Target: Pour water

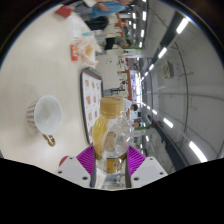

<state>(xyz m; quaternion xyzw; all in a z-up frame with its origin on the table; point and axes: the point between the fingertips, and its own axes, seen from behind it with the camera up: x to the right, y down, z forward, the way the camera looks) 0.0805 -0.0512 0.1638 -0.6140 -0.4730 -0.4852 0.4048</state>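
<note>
Tool (110,160) clamped on bottle (110,128), base hidden; cup (47,113) beside, contents unclear.

No text, label, brand or number can be read on anything here; all too small.

One clear plastic bottle (111,128) with amber liquid and a yellow cap sits at six o'clock. One white ceramic cup (47,113) with a gold-coloured handle sits at nine o'clock. One white rectangular printed sheet (92,92) lies near centre. Two purple finger pads (87,157) flank the bottle. One small wrapped item (85,50), too blurred to identify, lies at eleven o'clock.
</note>
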